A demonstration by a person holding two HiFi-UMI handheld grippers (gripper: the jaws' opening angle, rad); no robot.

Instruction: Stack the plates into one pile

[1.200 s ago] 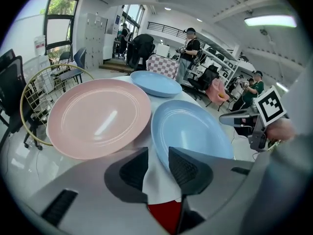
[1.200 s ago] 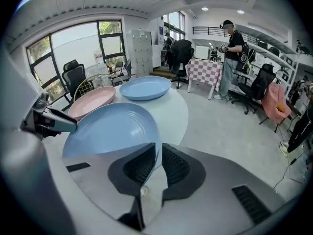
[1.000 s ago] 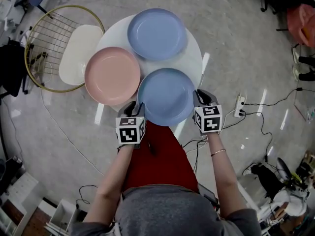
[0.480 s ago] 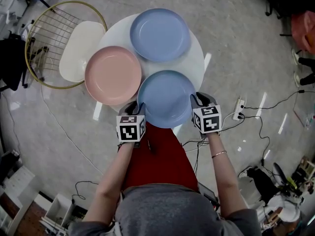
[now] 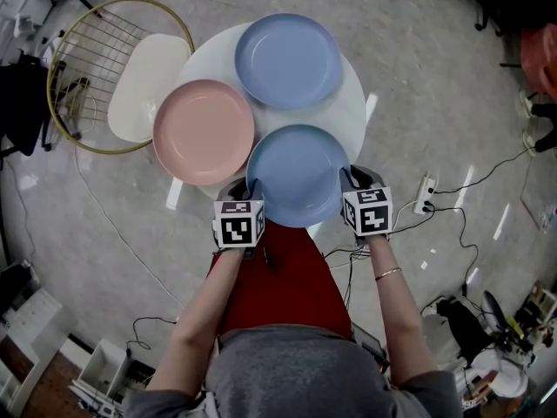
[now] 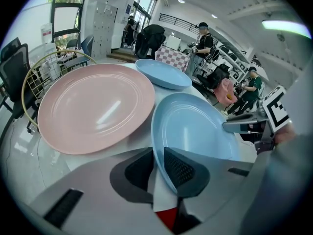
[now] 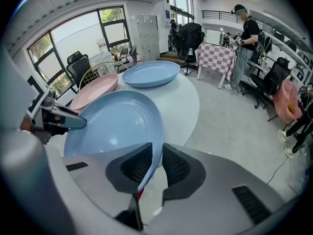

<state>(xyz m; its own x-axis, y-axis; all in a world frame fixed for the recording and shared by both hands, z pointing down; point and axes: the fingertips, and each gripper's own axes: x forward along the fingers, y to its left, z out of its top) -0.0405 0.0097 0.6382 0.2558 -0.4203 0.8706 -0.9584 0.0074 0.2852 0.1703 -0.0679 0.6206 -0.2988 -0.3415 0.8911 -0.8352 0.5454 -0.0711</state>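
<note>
So the near blue plate (image 5: 298,168) is the one I've got. It sits at the edge of the round white surface (image 5: 346,116) closest to me, and its near rim hangs out past that edge. The left tongs (image 6: 159,169) have just been closing and are now pinched narrow on the plate's left rim. The right tongs (image 7: 155,165) have just been opening from nearly shut, and they stand narrow with the opposite rim between the pads. It looks snug on both sides, so I'd call it held at both ends, but nothing's been stacked yet.

The pink plate (image 5: 204,131) is just beside it on the left, with its own outer edge off the surface. The far blue plate (image 5: 288,60) sits at the back, close to the pink one.

Stuff I'm worried about:
- Both grips are only on a thin, sloped rim. If I lift one side faster than the other, the plate could pivot between the pads and slide out.
- The right side has very little bite, so it's probably the first to let go.
- The pink plate is so close that a low swing left would clip it and could shove it off its overhang.
</note>
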